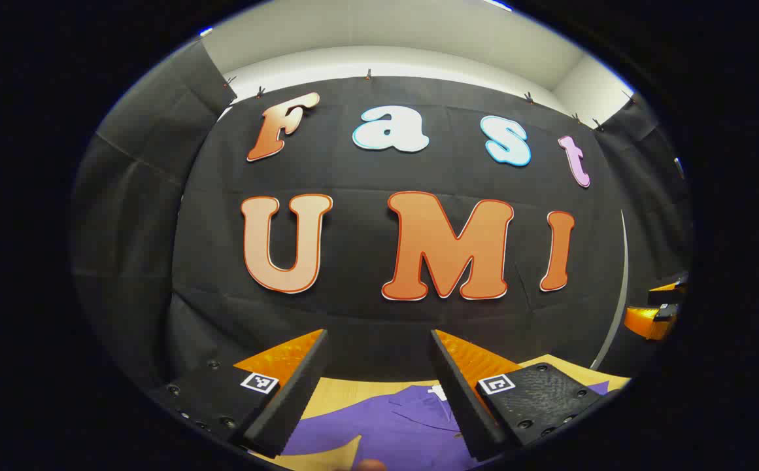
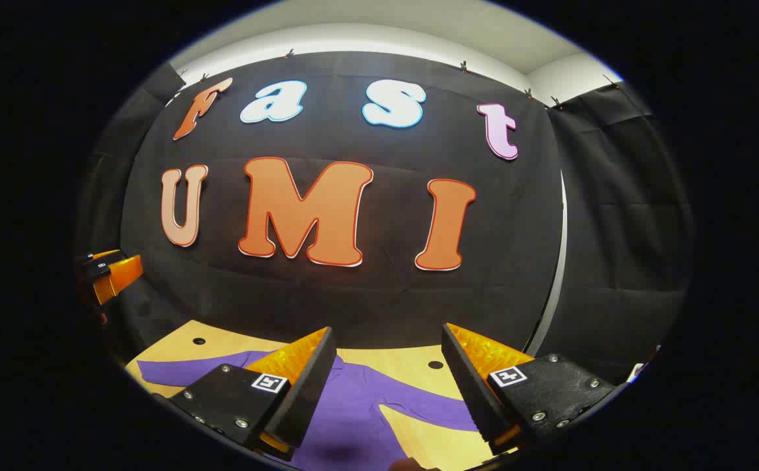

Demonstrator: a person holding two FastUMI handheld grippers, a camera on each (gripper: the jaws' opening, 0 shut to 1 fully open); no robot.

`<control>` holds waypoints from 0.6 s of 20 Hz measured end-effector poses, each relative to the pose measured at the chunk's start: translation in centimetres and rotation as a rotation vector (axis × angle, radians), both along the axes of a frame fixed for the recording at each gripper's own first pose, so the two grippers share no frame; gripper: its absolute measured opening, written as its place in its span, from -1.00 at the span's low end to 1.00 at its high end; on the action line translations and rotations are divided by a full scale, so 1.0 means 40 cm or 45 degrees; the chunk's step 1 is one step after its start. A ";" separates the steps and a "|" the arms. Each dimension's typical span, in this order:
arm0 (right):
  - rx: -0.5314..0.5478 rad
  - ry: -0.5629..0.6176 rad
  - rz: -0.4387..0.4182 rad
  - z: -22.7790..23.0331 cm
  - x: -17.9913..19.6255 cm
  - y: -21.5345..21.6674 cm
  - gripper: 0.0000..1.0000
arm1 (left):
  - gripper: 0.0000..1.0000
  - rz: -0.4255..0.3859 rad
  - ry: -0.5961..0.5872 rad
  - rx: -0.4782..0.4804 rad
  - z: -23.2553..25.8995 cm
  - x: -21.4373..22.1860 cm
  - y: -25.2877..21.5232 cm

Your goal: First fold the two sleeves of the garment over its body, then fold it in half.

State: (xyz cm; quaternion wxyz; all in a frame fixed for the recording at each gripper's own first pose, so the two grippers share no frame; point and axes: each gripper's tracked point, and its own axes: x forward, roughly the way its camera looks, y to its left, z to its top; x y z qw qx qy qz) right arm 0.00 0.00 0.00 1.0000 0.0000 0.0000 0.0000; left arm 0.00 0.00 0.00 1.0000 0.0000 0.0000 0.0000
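A purple garment (image 1: 395, 425) lies flat on the wooden table (image 1: 340, 392), its collar toward the booth wall. My left gripper (image 1: 379, 340) is open above it, fingers wide apart with nothing between them. In the right gripper view the garment (image 2: 353, 412) spreads below, one sleeve (image 2: 176, 369) reaching left and another sleeve (image 2: 431, 409) running right. My right gripper (image 2: 389, 337) hovers open over it, holding nothing. The other gripper (image 2: 108, 275) shows at the left edge of the right gripper view, and the other gripper (image 1: 654, 314) at the right edge of the left gripper view.
The black cloth wall stands close behind the table. Two small dark holes (image 2: 436, 364) mark the tabletop (image 2: 412, 363) near its far edge. A pale vertical strip (image 2: 556, 275) runs where the back and side cloths meet.
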 end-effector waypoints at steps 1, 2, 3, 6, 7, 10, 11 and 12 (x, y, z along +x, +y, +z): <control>-0.011 0.013 -0.004 -0.003 0.005 -0.010 0.92 | 0.90 0.002 0.016 -0.007 -0.008 0.002 -0.003; -0.018 0.010 0.001 -0.003 0.008 -0.018 0.92 | 0.87 0.008 0.025 -0.015 -0.014 0.004 -0.006; -0.024 -0.002 -0.001 -0.001 0.014 -0.028 0.92 | 0.87 0.017 0.030 -0.023 -0.019 0.008 -0.011; 0.003 0.034 -0.018 -0.026 0.044 -0.051 0.92 | 0.87 0.009 0.008 -0.030 -0.003 0.005 -0.046; 0.027 0.048 -0.010 -0.037 0.049 -0.054 0.93 | 0.91 0.010 -0.024 -0.044 0.012 0.006 -0.052; 0.076 0.057 -0.019 -0.047 0.068 -0.081 0.93 | 0.90 0.040 -0.031 0.000 0.014 0.018 -0.053; 0.074 0.045 -0.024 -0.044 0.075 -0.091 0.93 | 0.90 0.042 -0.027 0.009 0.012 0.023 -0.062; 0.066 0.042 -0.029 -0.043 0.082 -0.100 0.93 | 0.90 0.044 -0.020 0.010 0.007 0.029 -0.069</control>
